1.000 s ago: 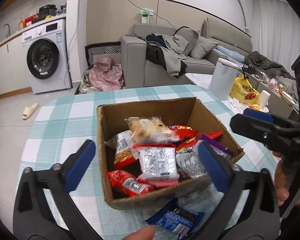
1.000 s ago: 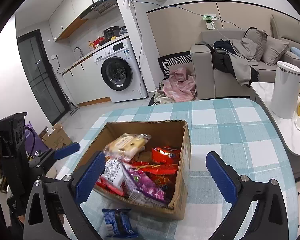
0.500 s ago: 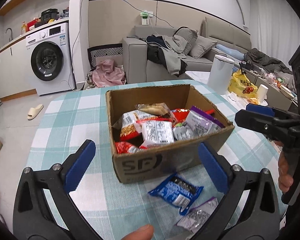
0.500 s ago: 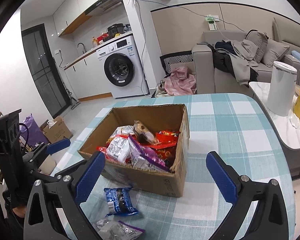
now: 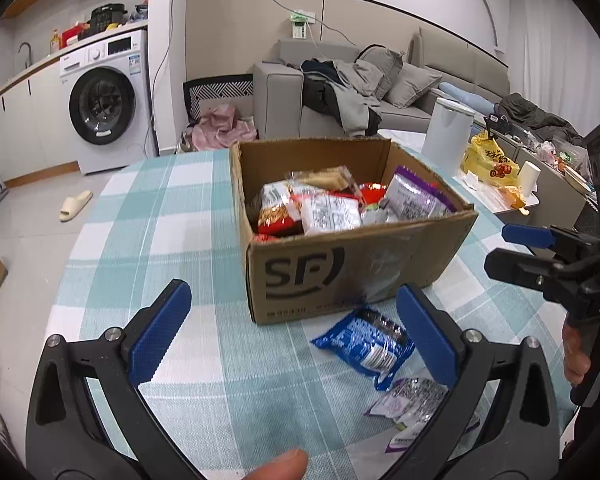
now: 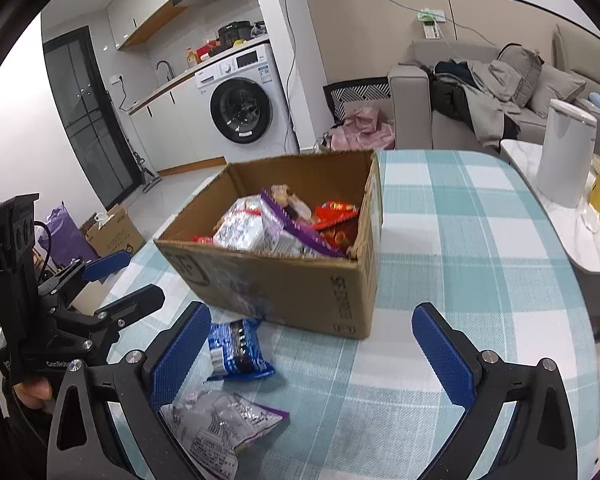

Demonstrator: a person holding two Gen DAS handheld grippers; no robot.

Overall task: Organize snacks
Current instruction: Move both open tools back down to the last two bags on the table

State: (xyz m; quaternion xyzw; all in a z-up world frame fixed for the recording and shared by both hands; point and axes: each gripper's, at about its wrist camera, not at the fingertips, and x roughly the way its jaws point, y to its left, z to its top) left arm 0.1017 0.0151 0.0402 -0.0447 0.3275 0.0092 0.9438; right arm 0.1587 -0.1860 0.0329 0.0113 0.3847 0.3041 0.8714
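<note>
A brown cardboard box [image 5: 340, 264] [image 6: 284, 288] stands on the checked tablecloth, filled with several snack packets in red, white and purple. In front of it lie a blue snack packet [image 5: 366, 344] [image 6: 236, 350] and a purple-and-silver packet [image 5: 414, 402] [image 6: 220, 424]. My left gripper [image 5: 296, 336] is open and empty, held back from the box, its right finger over the blue packet's edge. My right gripper [image 6: 312, 350] is open and empty too, its left finger beside both loose packets. Each gripper shows in the other's view, the left [image 6: 112, 280] and the right [image 5: 516, 250].
The table [image 5: 148, 220] has a teal and white checked cloth, with bare cloth left of the box and to its right [image 6: 460, 248]. A white bin [image 6: 564, 152] and a yellow bag [image 5: 490, 162] sit on a low side table. Behind are a sofa and washing machine.
Both grippers have drawn back and dropped lower from above the box. The box now shows its front, and the two loose packets have come into full view.
</note>
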